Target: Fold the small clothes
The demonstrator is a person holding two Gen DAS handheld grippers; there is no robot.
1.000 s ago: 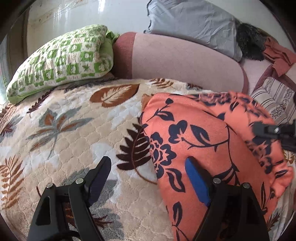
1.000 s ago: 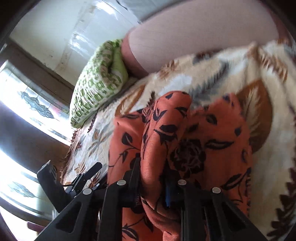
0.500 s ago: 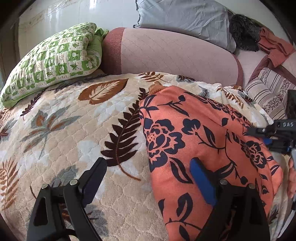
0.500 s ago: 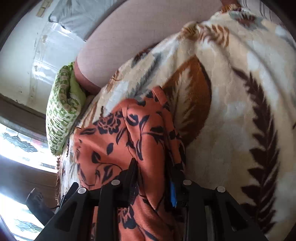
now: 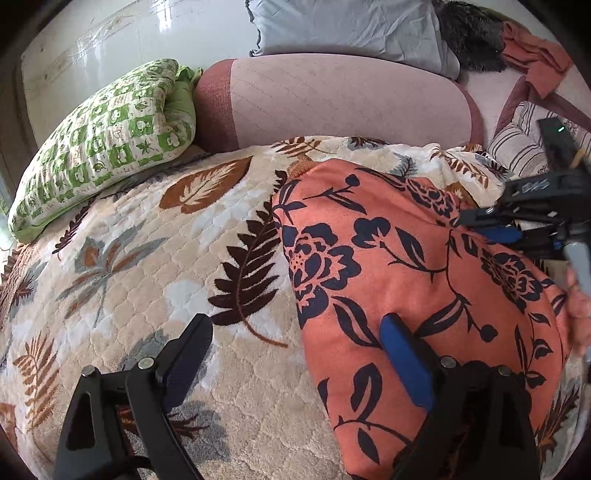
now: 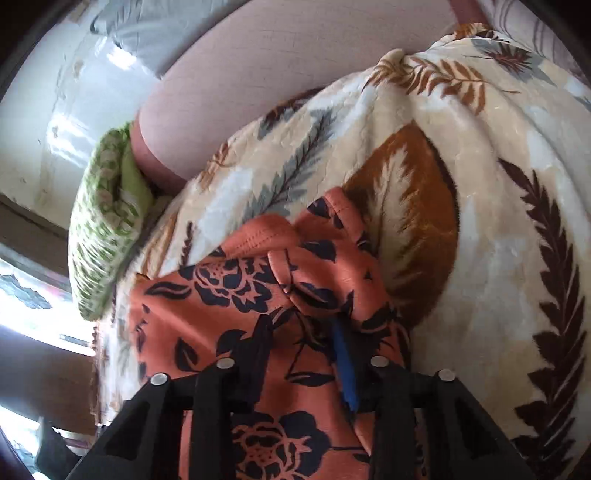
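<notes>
An orange garment with dark blue flowers (image 5: pixel 399 266) lies on a leaf-patterned blanket (image 5: pixel 155 258). My left gripper (image 5: pixel 295 343) is open over the garment's left edge, one finger above the blanket, the other above the cloth. My right gripper (image 6: pixel 303 332) is shut on a bunched fold of the garment (image 6: pixel 236 295) near its far right edge. It also shows at the right of the left wrist view (image 5: pixel 491 225), low over the cloth.
A green checked pillow (image 5: pixel 107 136) lies at the back left. A pink padded headboard (image 5: pixel 332 99) runs behind, with a grey pillow (image 5: pixel 347 26) and a rust cloth (image 5: pixel 535 55) on it. A striped cushion (image 5: pixel 524 144) sits at the right.
My right gripper has carried the garment's fold to the right and down, so the cloth lies flatter and more spread. My left gripper stays open and has drifted slightly.
</notes>
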